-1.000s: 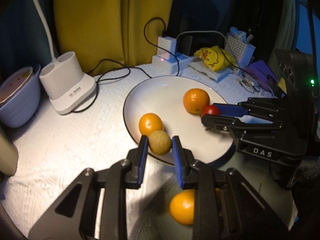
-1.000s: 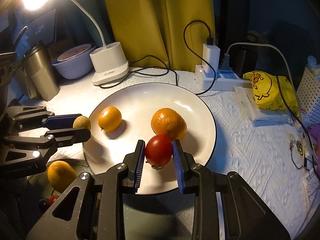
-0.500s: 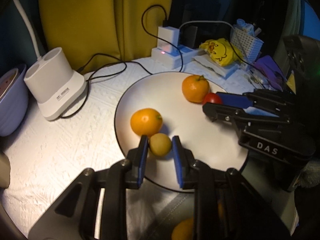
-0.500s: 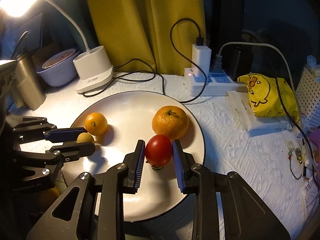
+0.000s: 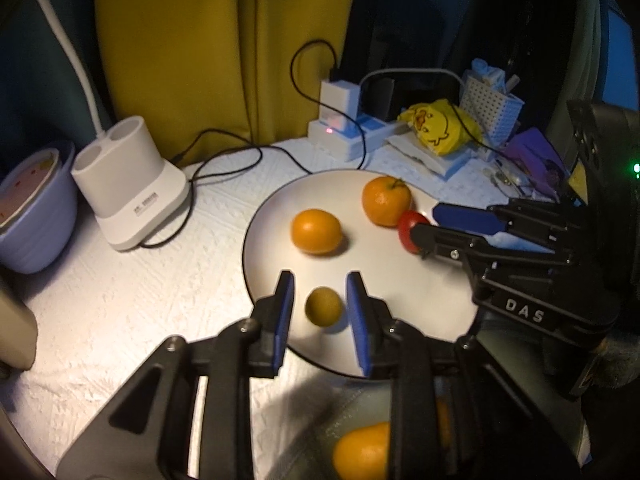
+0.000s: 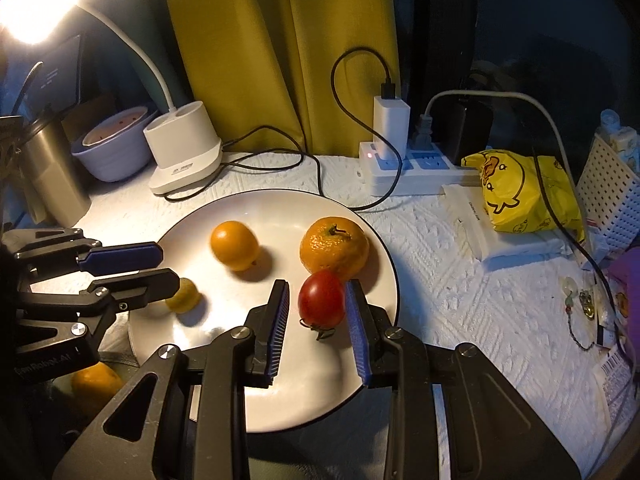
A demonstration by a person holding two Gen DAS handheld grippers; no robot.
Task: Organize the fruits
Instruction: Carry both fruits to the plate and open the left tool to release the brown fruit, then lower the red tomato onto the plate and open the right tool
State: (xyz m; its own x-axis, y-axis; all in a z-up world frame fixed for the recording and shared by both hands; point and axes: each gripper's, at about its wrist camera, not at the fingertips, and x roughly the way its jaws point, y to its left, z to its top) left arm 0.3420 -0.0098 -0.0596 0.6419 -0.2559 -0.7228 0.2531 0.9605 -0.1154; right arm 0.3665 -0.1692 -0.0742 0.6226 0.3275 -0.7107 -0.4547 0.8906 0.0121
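left gripper (image 5: pixel 320 304): jaws opening, small yellow-green fruit (image 5: pixel 323 306) between the pads, gaps visible both sides, fruit resting on the plate (image 5: pixel 440 312) near its front rim. behind it, small orange (image 5: pixel 316 231), then big orange (image 5: pixel 386 201) (stem up). right gripper (image 6: pixel 316 312): narrow, tomato (image 6: pixel 322 299) between the pads; grip or mere contact, cannot tell. tomato touches the big orange.
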